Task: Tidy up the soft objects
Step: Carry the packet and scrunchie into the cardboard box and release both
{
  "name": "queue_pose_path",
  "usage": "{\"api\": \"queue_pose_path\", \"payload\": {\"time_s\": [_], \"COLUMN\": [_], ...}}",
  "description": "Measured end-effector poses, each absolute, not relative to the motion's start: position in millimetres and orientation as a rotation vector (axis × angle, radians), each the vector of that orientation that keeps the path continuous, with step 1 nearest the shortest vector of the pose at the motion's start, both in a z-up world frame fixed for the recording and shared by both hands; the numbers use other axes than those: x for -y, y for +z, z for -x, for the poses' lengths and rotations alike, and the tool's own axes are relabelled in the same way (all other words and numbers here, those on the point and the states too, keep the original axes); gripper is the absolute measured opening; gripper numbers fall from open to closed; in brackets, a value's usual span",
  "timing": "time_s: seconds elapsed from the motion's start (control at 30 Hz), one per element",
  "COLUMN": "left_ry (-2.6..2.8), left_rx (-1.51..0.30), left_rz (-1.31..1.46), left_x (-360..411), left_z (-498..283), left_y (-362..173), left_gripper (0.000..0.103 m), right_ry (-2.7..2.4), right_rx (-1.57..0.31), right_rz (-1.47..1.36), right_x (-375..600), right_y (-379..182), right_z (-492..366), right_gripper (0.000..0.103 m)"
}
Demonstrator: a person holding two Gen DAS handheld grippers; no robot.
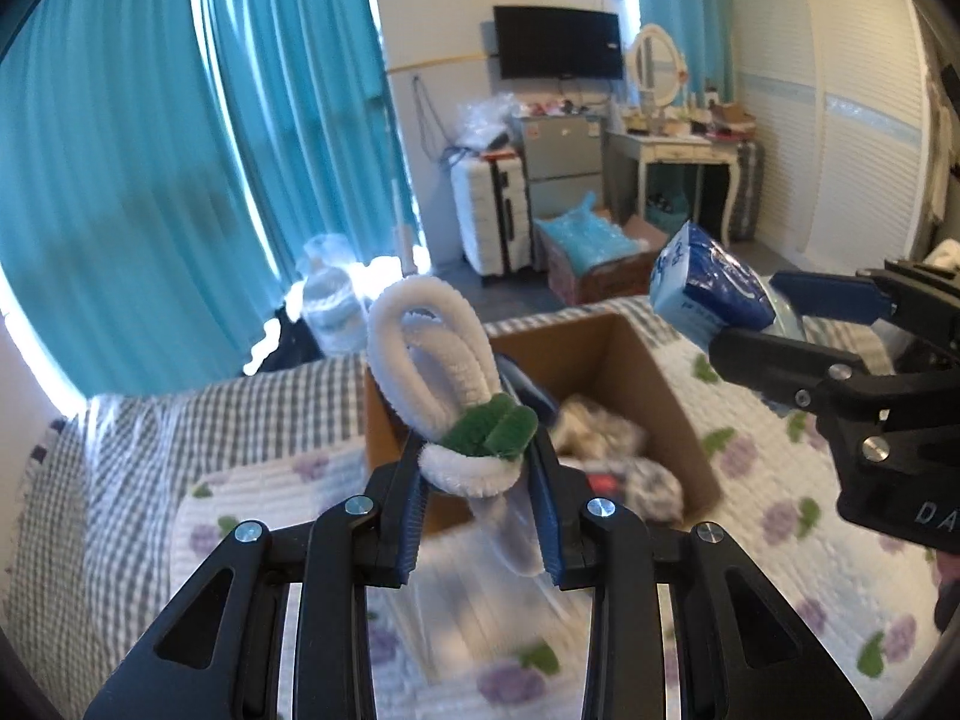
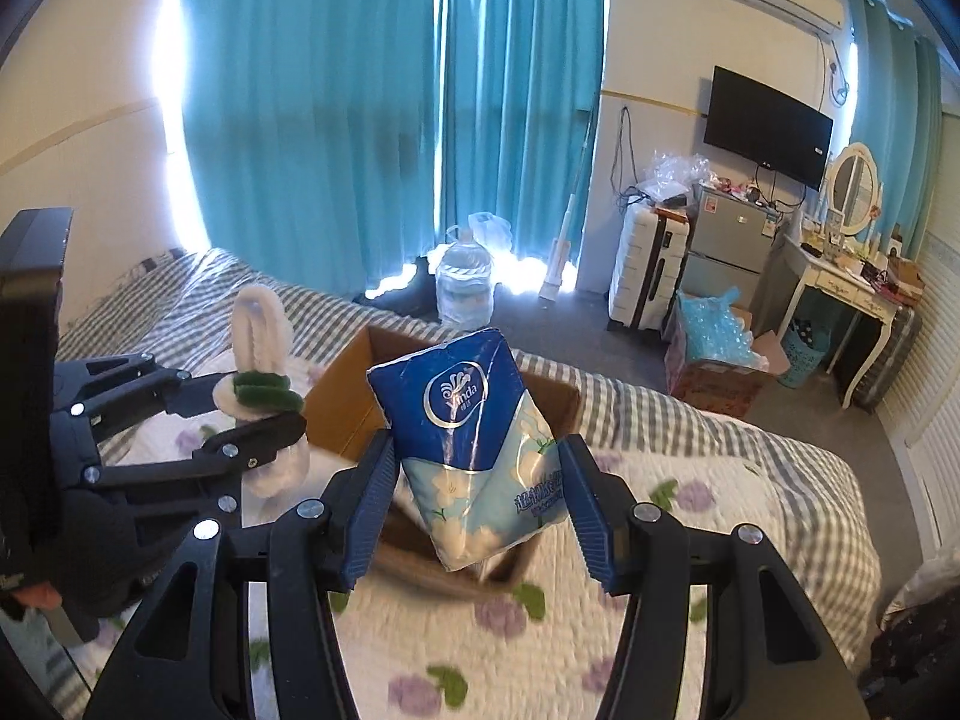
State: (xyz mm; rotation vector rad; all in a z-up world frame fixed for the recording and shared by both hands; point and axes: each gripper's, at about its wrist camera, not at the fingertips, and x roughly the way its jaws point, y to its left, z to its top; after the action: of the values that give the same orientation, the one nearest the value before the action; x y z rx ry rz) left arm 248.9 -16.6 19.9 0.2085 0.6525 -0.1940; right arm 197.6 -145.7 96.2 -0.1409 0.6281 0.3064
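The left gripper (image 1: 480, 516) pinches a fluffy white pipe-cleaner flower with a green band (image 1: 447, 384), its blue pads (image 1: 414, 516) pressed against the stem end so the looped petals stand up just this side of the cardboard box (image 1: 654, 372). The right gripper (image 2: 480, 498) is closed on a blue Vinda tissue pack (image 2: 474, 438), held at its lower, pale end and tilted, with the pack hanging right above the box's near rim (image 2: 348, 384); from the left camera it sits up and to the right of the box

The box itself stands open on the floral quilt (image 1: 750, 570), and a few crumpled soft items (image 1: 600, 432) already lie inside it, though they're too blurred to name. So I'd judge some of the sorting is done, and these two pieces are mid-carry, neither yet released. What's left, as far as I can see, is lowering each into the box and letting go. Around the box the quilt shows no other loose items from these angles, so this may be near the end
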Motion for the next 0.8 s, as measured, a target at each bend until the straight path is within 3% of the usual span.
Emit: {"api": "queue_pose_path", "payload": {"time_s": [0.3, 0.47, 0.5, 0.53, 0.6, 0.8], "left_ry": [-0.185, -0.211, -0.21, -0.209, -0.201, -0.2], "left_rx": [-0.711, -0.712, -0.708, -0.702, -0.673, -0.575], "left_rz": [-0.215, -0.227, -0.236, -0.243, -0.25, -0.249], "left_x": [15, 10, 11, 11, 11, 9], "left_z": [-323, -326, -326, -324, -319, -287], "left_y": [-14, -24, -22, -20, -11, 34], "left_gripper": [0.032, 0.041, 0.046, 0.057, 0.071, 0.073], "right_ry": [0.276, 0.286, 0.292, 0.29, 0.27, 0.236], "right_rx": [-0.687, -0.738, -0.744, -0.742, -0.722, -0.672], "right_rz": [0.062, 0.026, 0.017, 0.007, 0.003, -0.018], "right_x": [145, 145, 145, 145, 146, 160], "right_y": [53, 22, 18, 16, 15, 45], "right_z": [-301, -334, -338, -339, -336, -315], "right_gripper": [0.054, 0.058, 0.064, 0.076, 0.081, 0.081]}}
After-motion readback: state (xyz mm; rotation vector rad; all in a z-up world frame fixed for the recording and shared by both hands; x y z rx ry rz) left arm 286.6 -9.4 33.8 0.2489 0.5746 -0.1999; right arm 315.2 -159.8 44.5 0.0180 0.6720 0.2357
